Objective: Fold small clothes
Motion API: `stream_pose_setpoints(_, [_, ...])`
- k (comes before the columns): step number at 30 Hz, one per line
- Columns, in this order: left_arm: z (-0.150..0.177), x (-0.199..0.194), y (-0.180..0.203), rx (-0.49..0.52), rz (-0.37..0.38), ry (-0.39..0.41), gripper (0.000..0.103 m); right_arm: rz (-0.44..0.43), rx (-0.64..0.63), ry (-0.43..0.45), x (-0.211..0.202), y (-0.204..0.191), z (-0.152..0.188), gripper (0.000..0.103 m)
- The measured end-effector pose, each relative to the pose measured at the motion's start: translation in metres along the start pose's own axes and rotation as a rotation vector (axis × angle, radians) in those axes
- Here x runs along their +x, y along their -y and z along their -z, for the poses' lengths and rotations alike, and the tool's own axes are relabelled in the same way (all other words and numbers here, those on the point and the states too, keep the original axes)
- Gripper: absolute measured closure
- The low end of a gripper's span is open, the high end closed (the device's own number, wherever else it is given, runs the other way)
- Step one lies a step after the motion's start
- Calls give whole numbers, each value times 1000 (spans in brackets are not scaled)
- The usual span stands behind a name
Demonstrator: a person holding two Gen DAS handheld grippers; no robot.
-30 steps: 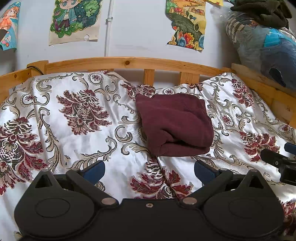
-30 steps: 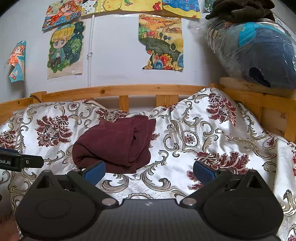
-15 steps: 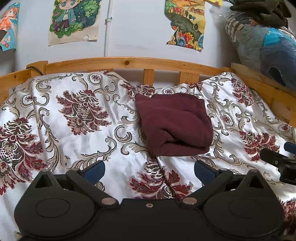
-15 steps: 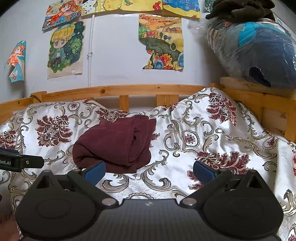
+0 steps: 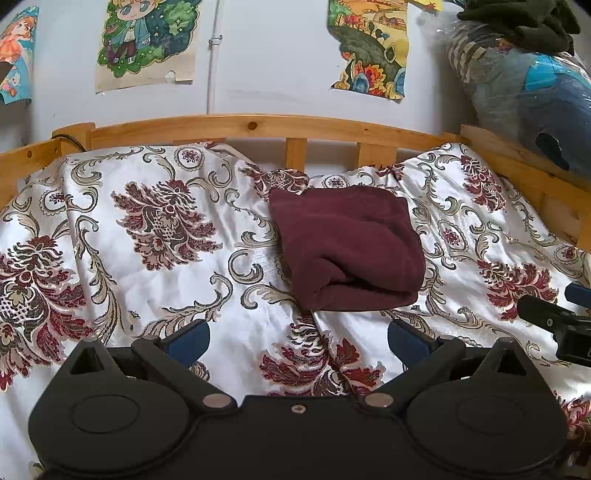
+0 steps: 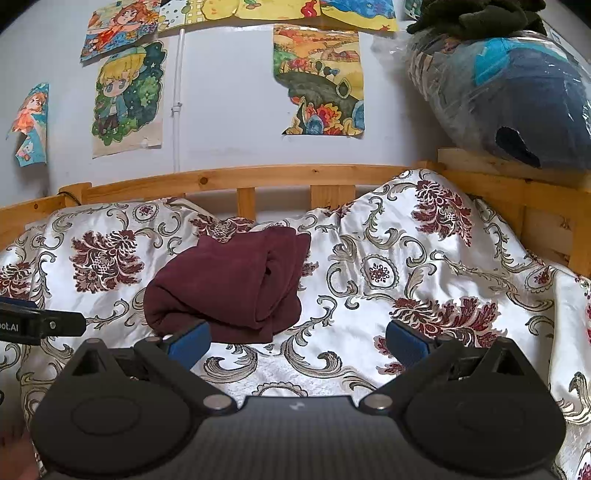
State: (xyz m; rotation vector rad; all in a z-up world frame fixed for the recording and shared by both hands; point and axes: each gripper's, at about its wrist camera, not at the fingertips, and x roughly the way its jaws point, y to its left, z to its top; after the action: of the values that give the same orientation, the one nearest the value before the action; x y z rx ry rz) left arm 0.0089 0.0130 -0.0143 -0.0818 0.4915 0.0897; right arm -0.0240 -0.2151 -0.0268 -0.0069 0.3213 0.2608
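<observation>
A dark maroon garment lies folded into a thick bundle on the floral bedspread, near the back rail; it also shows in the right wrist view. My left gripper is open and empty, held a short way in front of the bundle. My right gripper is open and empty, in front and to the right of the bundle, its left blue finger overlapping the garment's near edge in view. Each gripper's tip shows at the edge of the other's view.
A wooden bed rail runs along the back and right side. A plastic-wrapped bundle of bedding with dark cloth on top sits on the right ledge. Posters hang on the wall.
</observation>
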Motion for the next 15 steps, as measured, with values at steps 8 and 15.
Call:
stream_pose_setpoints(8, [0, 0, 0, -1, 1, 0, 1, -2, 1, -3, 1, 1, 0, 0])
stream_pose_setpoints(15, [-1, -1, 2, 14, -2, 1, 1, -1, 2, -4, 1, 1, 0, 0])
